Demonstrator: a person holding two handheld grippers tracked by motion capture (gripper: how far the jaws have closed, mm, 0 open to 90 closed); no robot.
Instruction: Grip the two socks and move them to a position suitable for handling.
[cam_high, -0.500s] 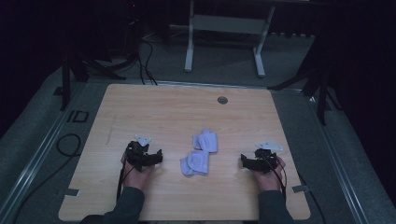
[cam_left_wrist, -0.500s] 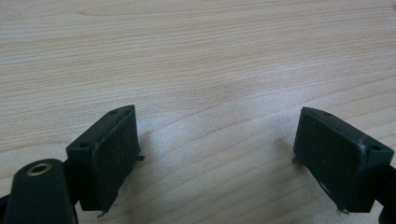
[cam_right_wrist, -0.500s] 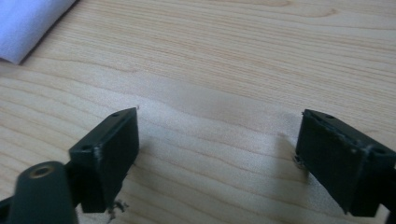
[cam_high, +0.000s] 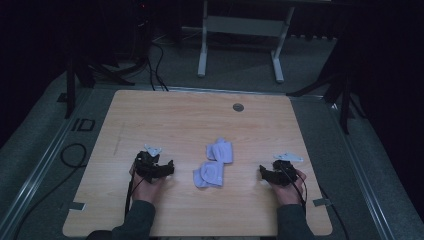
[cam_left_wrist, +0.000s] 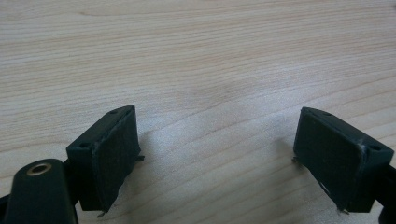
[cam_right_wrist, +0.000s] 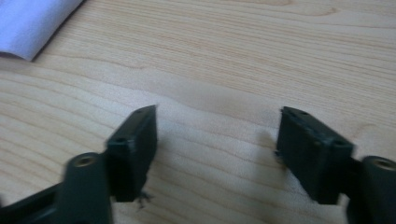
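Two pale lilac cloth pieces (cam_high: 214, 164) lie crumpled near the middle of the wooden table (cam_high: 200, 120). My left gripper (cam_high: 167, 169) rests low on the table to their left, jaws open with bare wood between them (cam_left_wrist: 217, 154). To the right of the cloths my right gripper (cam_high: 262, 173) is also down on the table, open and holding nothing (cam_right_wrist: 217, 149). A corner of the lilac cloth (cam_right_wrist: 32, 23) shows at the top left of the right gripper view.
A round grey grommet (cam_high: 238, 107) sits in the table's far edge. Bits of tape (cam_high: 320, 202) mark the near corners. A white desk frame (cam_high: 240, 30) and cables (cam_high: 72, 155) stand on the grey floor beyond and beside the table.
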